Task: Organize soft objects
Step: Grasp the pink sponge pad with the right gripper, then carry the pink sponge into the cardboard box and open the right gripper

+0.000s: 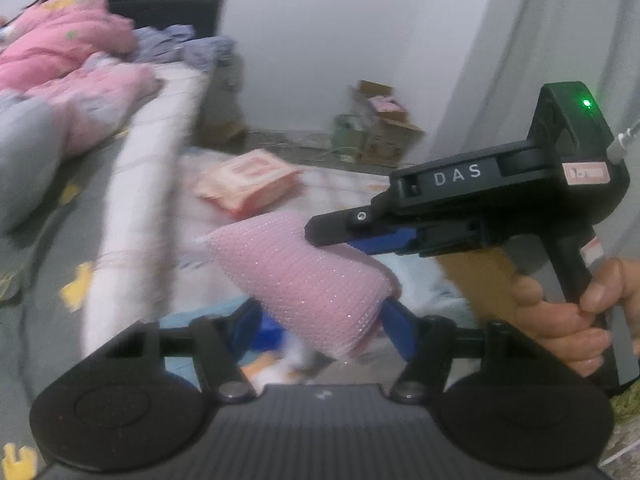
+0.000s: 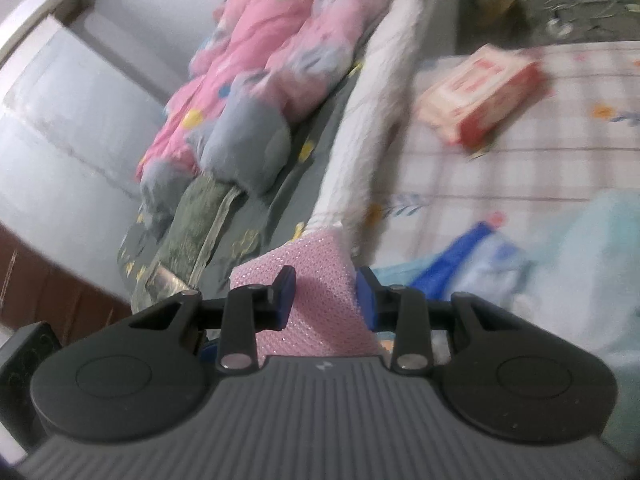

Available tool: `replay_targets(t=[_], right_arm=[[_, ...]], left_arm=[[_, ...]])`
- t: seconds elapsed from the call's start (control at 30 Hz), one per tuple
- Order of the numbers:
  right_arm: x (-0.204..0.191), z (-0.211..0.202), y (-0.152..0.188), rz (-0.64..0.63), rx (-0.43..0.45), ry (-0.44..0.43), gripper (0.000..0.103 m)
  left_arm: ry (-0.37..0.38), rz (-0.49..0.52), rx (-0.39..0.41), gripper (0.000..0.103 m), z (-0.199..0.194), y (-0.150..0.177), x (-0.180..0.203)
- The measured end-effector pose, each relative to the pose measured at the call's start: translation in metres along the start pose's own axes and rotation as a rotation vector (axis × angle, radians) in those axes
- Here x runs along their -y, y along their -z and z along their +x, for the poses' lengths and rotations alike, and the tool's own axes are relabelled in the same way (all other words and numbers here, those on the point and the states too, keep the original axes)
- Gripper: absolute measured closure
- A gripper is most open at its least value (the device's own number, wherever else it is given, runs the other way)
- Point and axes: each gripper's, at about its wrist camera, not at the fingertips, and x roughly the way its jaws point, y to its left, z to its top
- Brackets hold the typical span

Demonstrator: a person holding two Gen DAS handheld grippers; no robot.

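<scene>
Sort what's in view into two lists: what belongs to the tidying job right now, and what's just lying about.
In the job:
- pink mesh pad, held at both ends
- left gripper, shut on it
- right gripper, clamped on its other end

Lying about:
- pink tissue pack on the checked sheet
- pink quilt
- grey pillow
- cardboard boxes on the floor
</scene>
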Motion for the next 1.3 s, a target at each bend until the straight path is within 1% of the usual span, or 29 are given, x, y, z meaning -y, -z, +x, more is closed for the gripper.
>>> replay_targets(t=[0.2, 0.37, 0.47, 0.6, 0.73, 0.8, 0.93, 1.0, 1.03, 1.1, 1.17, 1.23, 1.3], right_arm=[[0.046, -0.084, 0.008, 0.073, 0.117, 0.062, 0.071], [0.096, -0.157, 0.017, 0.167, 0.222, 0.126, 0.071], [0.133, -0.194, 0.025, 0.232, 0.272, 0.161, 0.071], [0.189, -0.227, 0.033, 0.321, 0.297, 0.208, 0.071], [0.241, -0.233, 0.032, 0.391, 0.284, 0.246, 0.071], [0.266, -0.231, 0.029, 0.420, 0.272, 0.262, 0.071], [0.310, -0.217, 0.016, 0.459, 0.247, 0.287, 0.072], [0.328, -0.205, 0.008, 0.462, 0.230, 0.312, 0.074], [0.338, -0.198, 0.005, 0.465, 0.218, 0.327, 0.074], [0.353, -0.182, -0.004, 0.476, 0.191, 0.354, 0.074], [0.370, -0.169, -0.005, 0.499, 0.165, 0.393, 0.074], [0.383, -0.162, -0.001, 0.538, 0.153, 0.391, 0.075], [0.384, -0.162, 0.003, 0.546, 0.156, 0.393, 0.075]], left_arm=[[0.116, 0.110, -0.023, 0.036, 0.028, -0.022, 0.067], [0.220, 0.223, -0.065, 0.036, 0.066, -0.041, 0.134], [0.268, 0.271, -0.103, 0.036, 0.091, -0.045, 0.172], [0.314, 0.292, -0.190, 0.036, 0.139, -0.049, 0.213], [0.321, 0.296, -0.284, 0.036, 0.194, -0.054, 0.234], [0.307, 0.311, -0.328, 0.036, 0.222, -0.058, 0.243], [0.271, 0.316, -0.374, 0.035, 0.258, -0.061, 0.249], [0.231, 0.337, -0.377, 0.032, 0.275, -0.060, 0.254], [0.206, 0.349, -0.381, 0.029, 0.284, -0.059, 0.258], [0.166, 0.365, -0.392, 0.028, 0.296, -0.057, 0.263], [0.134, 0.360, -0.410, 0.028, 0.307, -0.056, 0.260], [0.127, 0.340, -0.416, 0.028, 0.307, -0.058, 0.257], [0.144, 0.348, -0.402, 0.028, 0.295, -0.060, 0.253]])
